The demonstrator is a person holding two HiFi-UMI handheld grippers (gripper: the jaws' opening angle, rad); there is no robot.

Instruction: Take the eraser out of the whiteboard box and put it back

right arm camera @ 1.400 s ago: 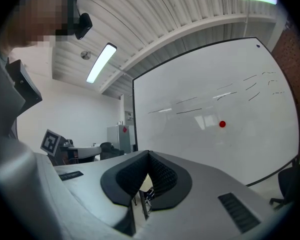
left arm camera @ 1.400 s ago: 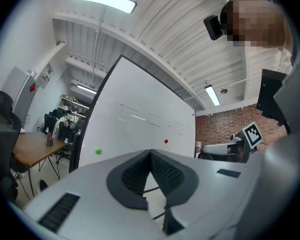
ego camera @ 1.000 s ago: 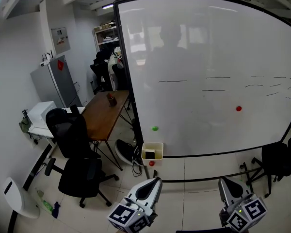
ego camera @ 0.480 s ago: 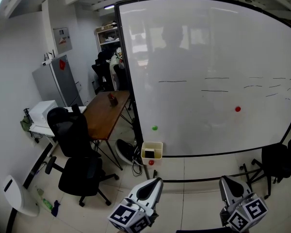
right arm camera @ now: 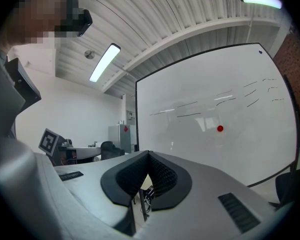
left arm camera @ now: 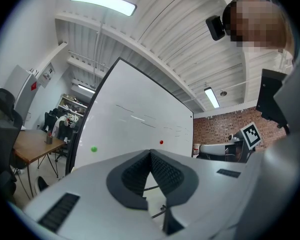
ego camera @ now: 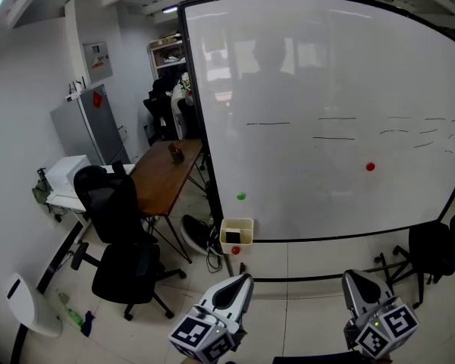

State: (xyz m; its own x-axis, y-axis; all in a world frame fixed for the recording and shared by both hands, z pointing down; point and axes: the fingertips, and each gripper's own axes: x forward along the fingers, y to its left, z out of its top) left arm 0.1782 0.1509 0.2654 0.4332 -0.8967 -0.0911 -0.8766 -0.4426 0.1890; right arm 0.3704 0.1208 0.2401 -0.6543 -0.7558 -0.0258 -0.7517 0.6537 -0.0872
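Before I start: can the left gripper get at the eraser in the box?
Probably yes: nothing stands between the left gripper and the eraser in the open-topped box, though the shut jaws must open first.

The whiteboard (ego camera: 326,89) is smooth and glossy, mirroring ceiling lights and a dim figure; its frame (ego camera: 191,89) is matt black. The box (ego camera: 246,226) looks like pale yellow plastic. The table (ego camera: 161,179) has a brown wood top with a slight sheen. The chair (ego camera: 117,233) is matt black, cloth or mesh. The floor (ego camera: 303,309) is pale, shiny tile. The left gripper (left arm camera: 150,154) and right gripper (right arm camera: 148,154) have matt grey plastic shells; their jaws carry black ribbed pads (left arm camera: 165,171). The ceiling (left arm camera: 190,44) is white ribbed sheet.
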